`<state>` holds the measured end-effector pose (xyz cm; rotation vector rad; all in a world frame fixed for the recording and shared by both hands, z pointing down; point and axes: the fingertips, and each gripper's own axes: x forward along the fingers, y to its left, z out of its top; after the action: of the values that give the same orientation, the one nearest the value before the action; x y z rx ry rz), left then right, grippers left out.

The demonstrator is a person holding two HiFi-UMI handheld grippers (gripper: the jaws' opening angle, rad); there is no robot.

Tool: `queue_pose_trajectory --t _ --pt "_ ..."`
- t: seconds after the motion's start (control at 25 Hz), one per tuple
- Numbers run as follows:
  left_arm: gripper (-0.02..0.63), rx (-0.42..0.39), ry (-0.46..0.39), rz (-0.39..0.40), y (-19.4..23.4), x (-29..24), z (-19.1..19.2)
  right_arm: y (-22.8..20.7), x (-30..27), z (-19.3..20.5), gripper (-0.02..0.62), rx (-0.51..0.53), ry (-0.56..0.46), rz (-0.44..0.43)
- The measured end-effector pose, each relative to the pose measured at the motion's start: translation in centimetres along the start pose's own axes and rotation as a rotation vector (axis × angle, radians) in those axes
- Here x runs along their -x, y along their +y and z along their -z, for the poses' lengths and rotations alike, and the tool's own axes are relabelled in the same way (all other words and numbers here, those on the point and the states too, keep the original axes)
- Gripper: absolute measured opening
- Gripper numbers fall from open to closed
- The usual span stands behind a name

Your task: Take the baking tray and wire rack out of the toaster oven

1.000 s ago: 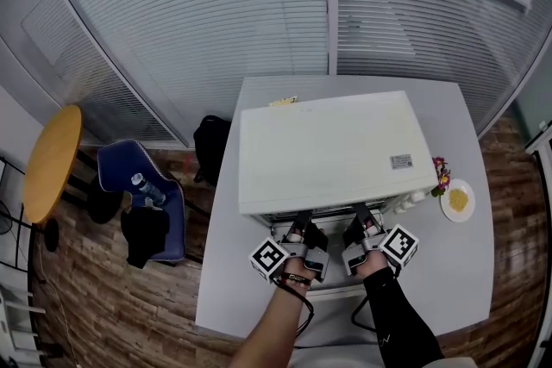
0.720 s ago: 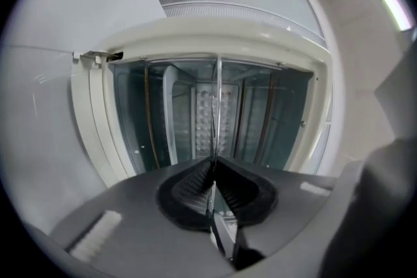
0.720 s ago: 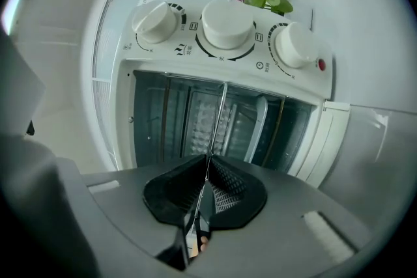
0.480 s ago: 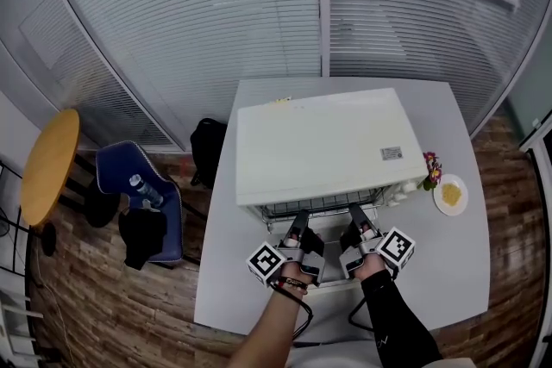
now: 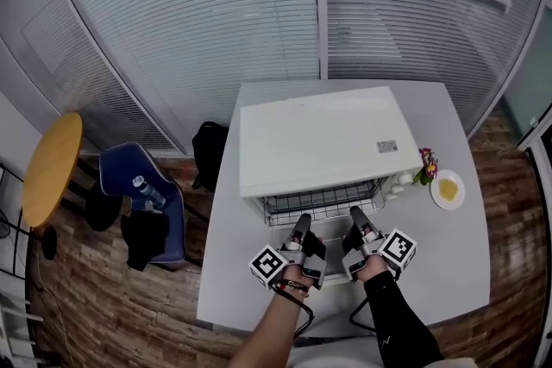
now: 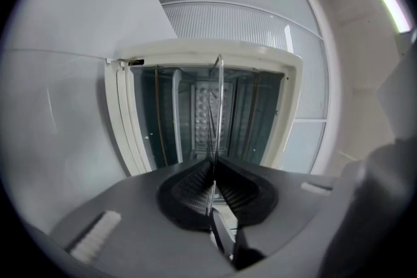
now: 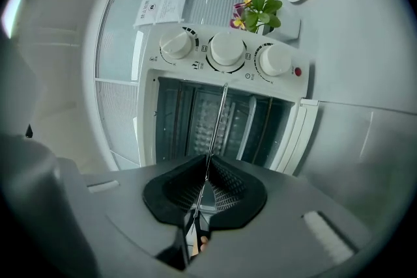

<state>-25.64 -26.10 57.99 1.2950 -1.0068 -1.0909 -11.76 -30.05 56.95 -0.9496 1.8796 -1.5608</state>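
Drawn farther out of the toaster oven (image 5: pixel 321 138), the wire rack (image 5: pixel 323 202) stays level because left gripper (image 5: pixel 303 221) and right gripper (image 5: pixel 355 215) both clamp its front edge.

Toaster oven (image 5: pixel 323 138) is cream-white, w/ a red dot (image 7: pixel 298 72) by its pale knobs (image 7: pixel 227 49). Wire rack (image 5: pixel 323 202): dark metal grid. Table (image 5: pixel 448 271) light grey. Left gripper (image 5: pixel 303 222) & right gripper (image 5: pixel 355 214) grey, w/ black ribbed pads (image 6: pixel 189 189); marker cubes (image 5: pixel 269 263) black-&-white squares. Stool (image 5: pixel 52 168) top orange-yellow, chair (image 5: pixel 164 220) blue, floor (image 5: pixel 103 306) brown wood grain. Blinds (image 5: pixel 216 13): fine pale horiz. stripes. Plate (image 5: pixel 448 204) white; flowers (image 7: pixel 242 10) purple.
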Motion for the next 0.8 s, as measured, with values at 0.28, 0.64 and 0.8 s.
queue_pose_trajectory --t 0.28,0.64,0.8 --pt "0.067 0.006 0.003 0.005 -0.1 1.5 0.9 0.3 1.7 0.6 0.02 -0.009 -0.013 -0.015" --pt "0.069 0.005 0.019 0.006 -0.4 2.8 1.7 0.0 3.2 1.0 0.021 -0.05 -0.048 -0.022" --pt "0.069 0.014 0.02 0.019 -0.8 2.9 1.5 0.6 2.5 1.4 0.032 -0.036 -0.027 -0.024"
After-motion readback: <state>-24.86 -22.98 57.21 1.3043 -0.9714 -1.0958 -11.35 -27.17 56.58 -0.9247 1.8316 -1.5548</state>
